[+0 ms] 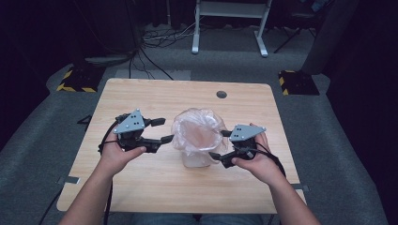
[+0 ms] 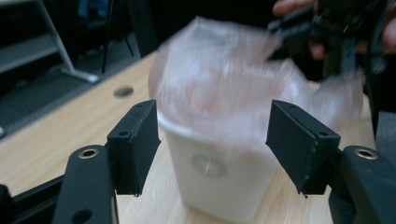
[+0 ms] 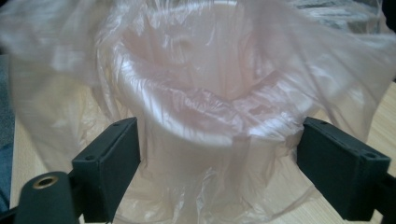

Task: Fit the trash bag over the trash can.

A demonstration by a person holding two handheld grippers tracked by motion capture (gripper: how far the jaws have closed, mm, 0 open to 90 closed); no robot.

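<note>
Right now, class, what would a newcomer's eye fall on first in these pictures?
First, the white bin at the middle of the wooden table, lined with a thin pinkish bag that billows over its rim. Next, the left gripper and the right gripper, one at each side of the bin, both with jaws wide apart. In the right gripper view the bag's loose film hangs between the jaws, unpinched.

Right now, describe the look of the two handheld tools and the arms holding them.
Both the left tool and the right tool are black, each topped by a grey three-cornered plate with small dark holes. Flat rectangular black pads end the jaws, with brass-ringed holes behind. Black cables trail back. The forearms are bare, no sleeves visible.
</note>
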